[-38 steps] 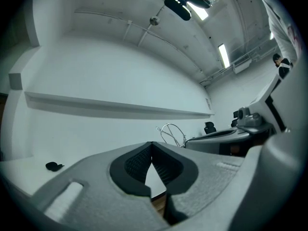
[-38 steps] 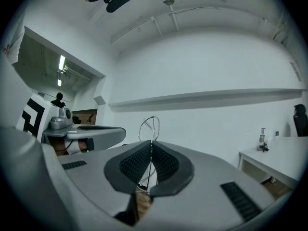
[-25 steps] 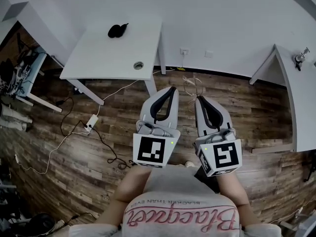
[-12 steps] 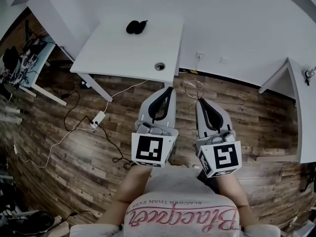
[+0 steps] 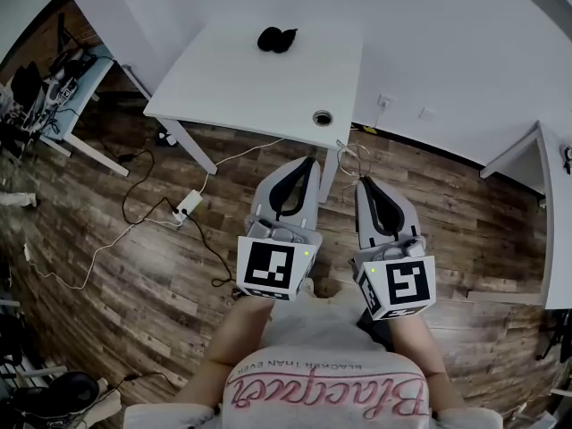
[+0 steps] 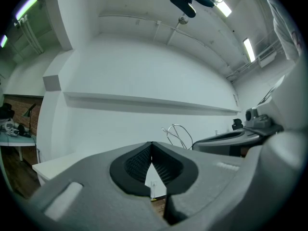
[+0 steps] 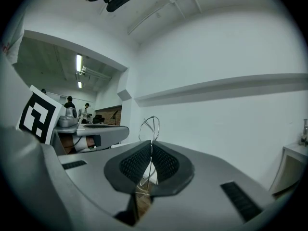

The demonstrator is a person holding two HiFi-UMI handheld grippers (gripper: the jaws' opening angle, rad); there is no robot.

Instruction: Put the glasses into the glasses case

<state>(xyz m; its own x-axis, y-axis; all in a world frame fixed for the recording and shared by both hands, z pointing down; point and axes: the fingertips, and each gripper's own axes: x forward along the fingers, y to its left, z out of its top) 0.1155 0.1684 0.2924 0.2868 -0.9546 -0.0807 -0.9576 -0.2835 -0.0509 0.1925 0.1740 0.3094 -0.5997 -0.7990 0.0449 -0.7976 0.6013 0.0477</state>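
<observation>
Glasses and case [image 5: 277,39] show only as one small dark lump on the far part of the white desk [image 5: 241,88], too small to tell apart. Well short of the desk's near edge, above the wood floor [image 5: 134,266], the left hand-held gripper [image 5: 308,162] and right hand-held gripper [image 5: 365,182] hang side by side. Each has its jaws pressed together with nothing between them.

Grained wood-plank floor [image 5: 116,320], smooth matt white table [image 5: 259,88], matt grey plastic fingers [image 6: 82,196], ribbed black pads [image 6: 137,165]
</observation>
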